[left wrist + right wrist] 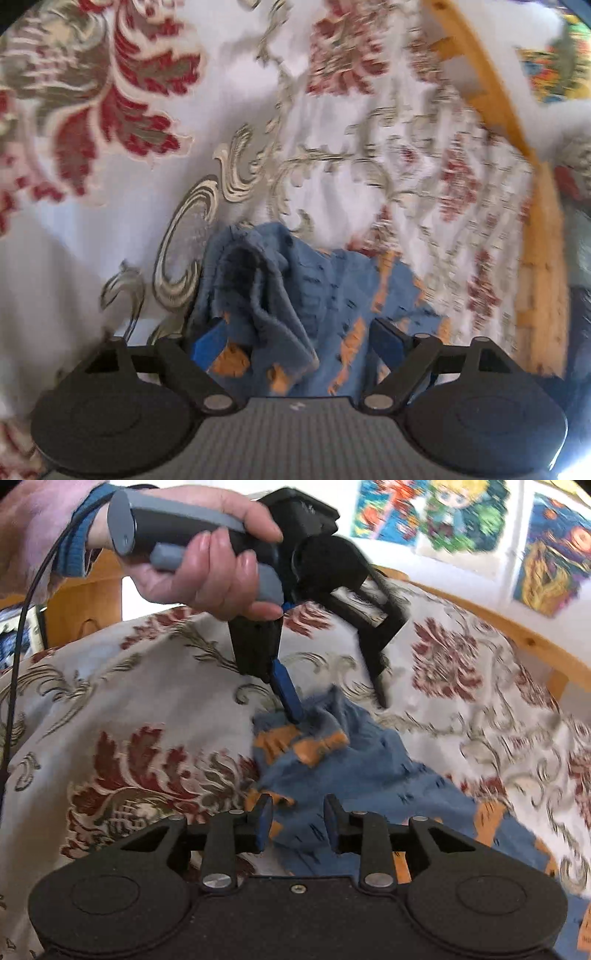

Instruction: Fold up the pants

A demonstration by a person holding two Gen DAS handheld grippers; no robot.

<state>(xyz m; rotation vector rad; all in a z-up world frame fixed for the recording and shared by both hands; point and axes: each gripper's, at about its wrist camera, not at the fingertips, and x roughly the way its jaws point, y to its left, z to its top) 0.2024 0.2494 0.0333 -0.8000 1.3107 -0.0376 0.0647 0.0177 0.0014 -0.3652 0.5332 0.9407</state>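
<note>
The blue cotton pants with orange patches (pixel 332 760) lie bunched on the floral bedspread (pixel 129 709). The left tool (pixel 332 698) gapes over one edge. The right tool (pixel 297 827) straddles cloth, unclosed. Next: both must pinch before lifting to fold.

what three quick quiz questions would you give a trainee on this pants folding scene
1. True or false: the pants are plain black.
2. The pants lie on: A) a bare wooden floor, B) a floral bedspread, C) a glass table.
3. Fill in: the jaws of the left gripper stand ____, with pants cloth between them.

Key: 1 false, they are blue with orange patches. 2 B. 3 open.
</note>
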